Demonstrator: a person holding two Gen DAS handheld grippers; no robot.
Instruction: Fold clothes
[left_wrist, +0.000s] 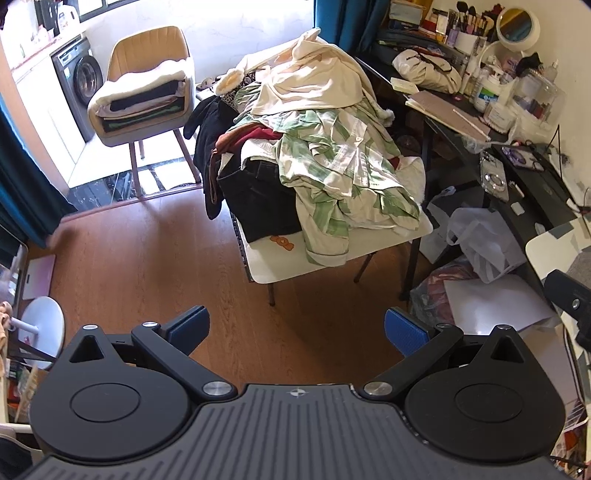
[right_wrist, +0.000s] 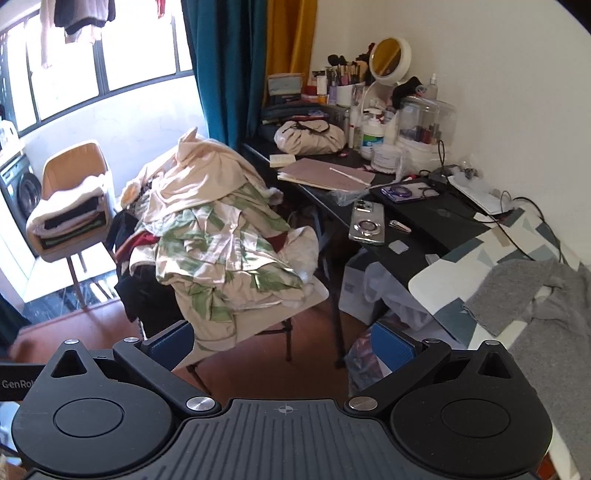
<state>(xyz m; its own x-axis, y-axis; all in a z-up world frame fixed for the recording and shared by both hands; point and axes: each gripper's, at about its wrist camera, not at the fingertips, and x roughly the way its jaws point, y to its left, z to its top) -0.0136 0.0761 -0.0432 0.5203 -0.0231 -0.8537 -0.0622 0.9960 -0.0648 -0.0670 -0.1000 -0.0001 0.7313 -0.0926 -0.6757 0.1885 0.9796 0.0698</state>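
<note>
Left wrist view looks down past the left gripper (left_wrist: 295, 328), whose blue pads (left_wrist: 405, 328) stand wide apart over bare wood floor (left_wrist: 147, 258), gripping nothing. At its far right edge a black part of the other tool (left_wrist: 569, 299) pokes in, cut off by the frame. On the right gripper (right_wrist: 282, 343), likewise spread and empty, the letters "GenRo" show on a black bar at the far left, the rest cropped. Just ahead and right of that gripper a grey sweater (right_wrist: 546, 314) lies rumpled on a patterned surface (right_wrist: 454, 266), running out of frame. Ahead of both tools stands a small white table (left_wrist: 332, 254) heaped with a clothes pile (left_wrist: 325, 147): a green-and-white shirt on top at the front, a cream garment behind, dark items hanging off the left side. An orange mark on the tabletop is unreadable. Right of the pile a black desk (right_wrist: 443, 225) carries a phone case (right_wrist: 364, 223), folder, bottles whose labels are too small to read, brushes and a round mirror (right_wrist: 389, 57). Far left, a chair (left_wrist: 147, 88) holds folded clothes, with a washer (left_wrist: 79, 79) behind.
</note>
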